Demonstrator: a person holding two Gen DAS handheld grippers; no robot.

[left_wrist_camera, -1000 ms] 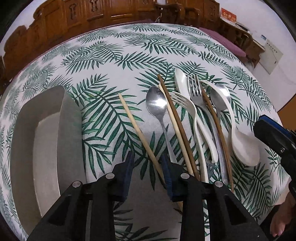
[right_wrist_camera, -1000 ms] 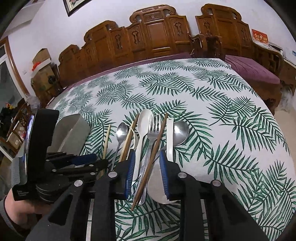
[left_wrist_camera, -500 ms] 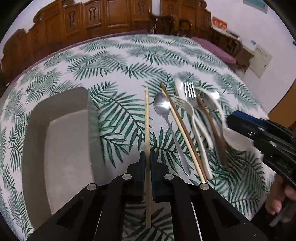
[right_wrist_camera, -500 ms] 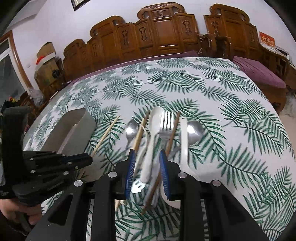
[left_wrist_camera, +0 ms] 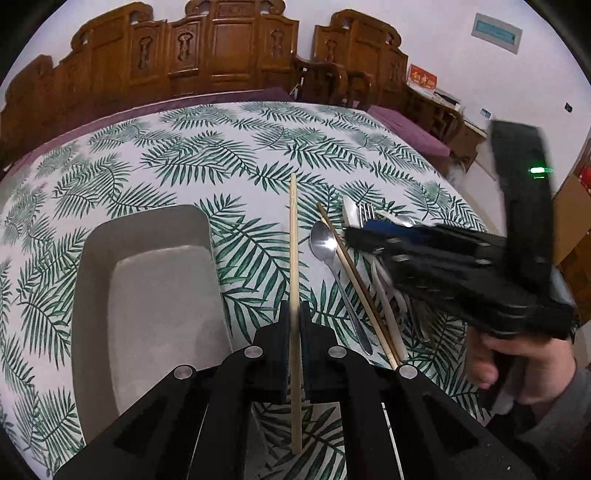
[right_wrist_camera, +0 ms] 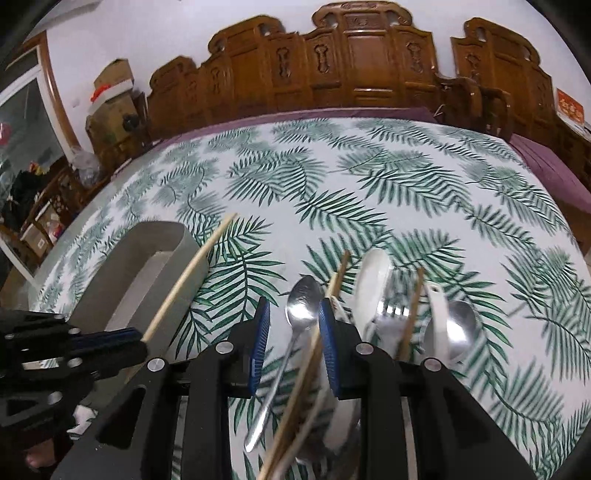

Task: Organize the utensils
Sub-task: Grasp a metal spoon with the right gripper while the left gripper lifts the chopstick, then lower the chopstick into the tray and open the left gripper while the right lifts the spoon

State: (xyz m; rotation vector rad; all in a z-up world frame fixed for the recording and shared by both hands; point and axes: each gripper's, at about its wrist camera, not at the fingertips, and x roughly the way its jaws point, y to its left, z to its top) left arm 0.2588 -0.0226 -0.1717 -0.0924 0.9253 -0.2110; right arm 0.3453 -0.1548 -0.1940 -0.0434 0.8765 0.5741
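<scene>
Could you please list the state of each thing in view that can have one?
Left tongs: shut on the pale chopstick.
Pale chopstick: gripped, raised off the cloth.
Right tongs: opening, over the steel spoon, holding nothing.
Steel spoon: lying flat on the cloth.
Grey tray: empty.
Metal fork: lying in the pile.

Carved wooden chairs (right_wrist_camera: 369,62), white wall (left_wrist_camera: 443,33)
</scene>
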